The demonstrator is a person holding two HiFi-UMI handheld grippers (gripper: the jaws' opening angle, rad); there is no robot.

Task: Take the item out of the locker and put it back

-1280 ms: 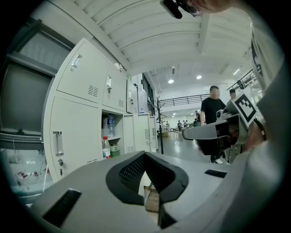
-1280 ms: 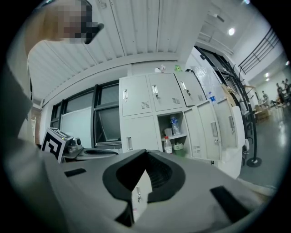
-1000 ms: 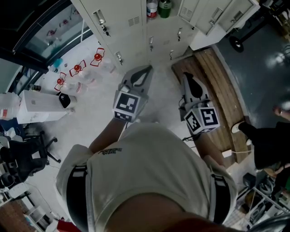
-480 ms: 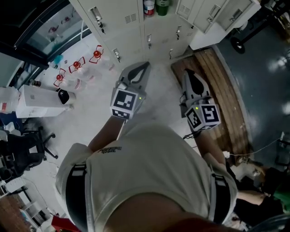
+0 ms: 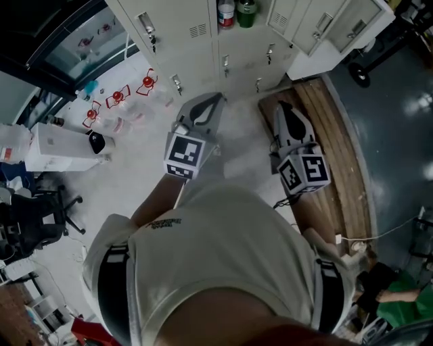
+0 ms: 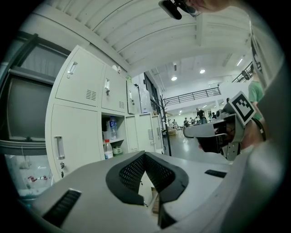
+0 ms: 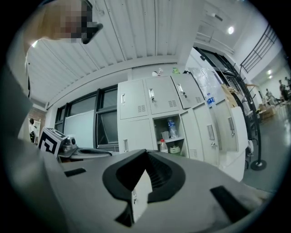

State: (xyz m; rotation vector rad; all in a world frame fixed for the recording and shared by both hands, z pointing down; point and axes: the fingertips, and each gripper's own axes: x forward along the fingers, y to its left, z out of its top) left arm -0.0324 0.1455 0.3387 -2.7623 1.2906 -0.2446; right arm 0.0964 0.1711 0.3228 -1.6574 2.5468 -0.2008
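The open locker compartment (image 5: 233,12) is at the top of the head view, among grey lockers. In it stand a red-capped bottle (image 7: 163,145) and a green container (image 7: 174,148) on the lower shelf, with a clear water bottle (image 7: 171,128) on the shelf above. The left gripper view shows the same red-capped bottle (image 6: 107,149) and water bottle (image 6: 112,129). My left gripper (image 5: 218,100) and right gripper (image 5: 282,108) hover side by side over the floor, well short of the locker. Both point toward it. Each has its jaws shut with nothing between them.
A wooden platform (image 5: 335,135) lies on the floor at the right, beside the lockers. Red-and-white objects (image 5: 116,99) and a white box (image 5: 61,145) sit on the floor at the left, near an office chair (image 5: 34,226). The locker's open door (image 7: 227,132) stands right of the compartment.
Both grippers stay shut and hold about the same place. The head view has shifted slightly, and a bystander at the right edge has moved toward the lower right corner.
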